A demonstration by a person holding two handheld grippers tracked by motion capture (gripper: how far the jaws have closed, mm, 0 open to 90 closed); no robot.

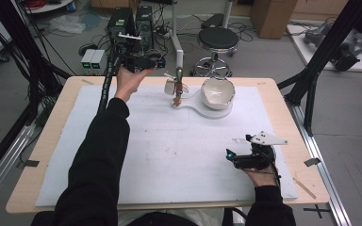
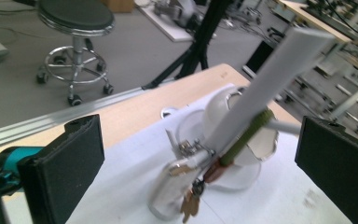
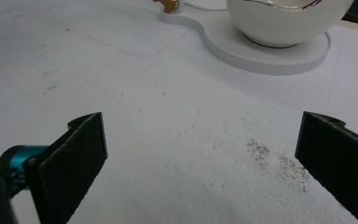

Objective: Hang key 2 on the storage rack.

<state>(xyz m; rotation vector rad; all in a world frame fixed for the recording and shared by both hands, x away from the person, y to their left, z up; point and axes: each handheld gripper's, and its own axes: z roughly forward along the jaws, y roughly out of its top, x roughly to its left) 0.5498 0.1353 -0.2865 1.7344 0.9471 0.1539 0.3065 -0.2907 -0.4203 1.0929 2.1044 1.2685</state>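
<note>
My left gripper (image 2: 200, 154), jaws apart and empty, frames the scoop (image 2: 182, 186), propped, perhaps, at the bowl's (image 1: 218, 92) nine o'clock; right gripper (image 3: 200, 158) idles agape.

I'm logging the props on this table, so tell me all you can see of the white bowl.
The white bowl is glossy, ceramic-looking, round and deep, with a wavy rim edged in a thin metallic line. It stands upright and looks empty, on the round end of a flat white base at the far side of the mat. Neither tool touches it.

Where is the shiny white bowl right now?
In the high view the white bowl sits on a flat white base at the table's far side, right of a small upright stand.
</note>
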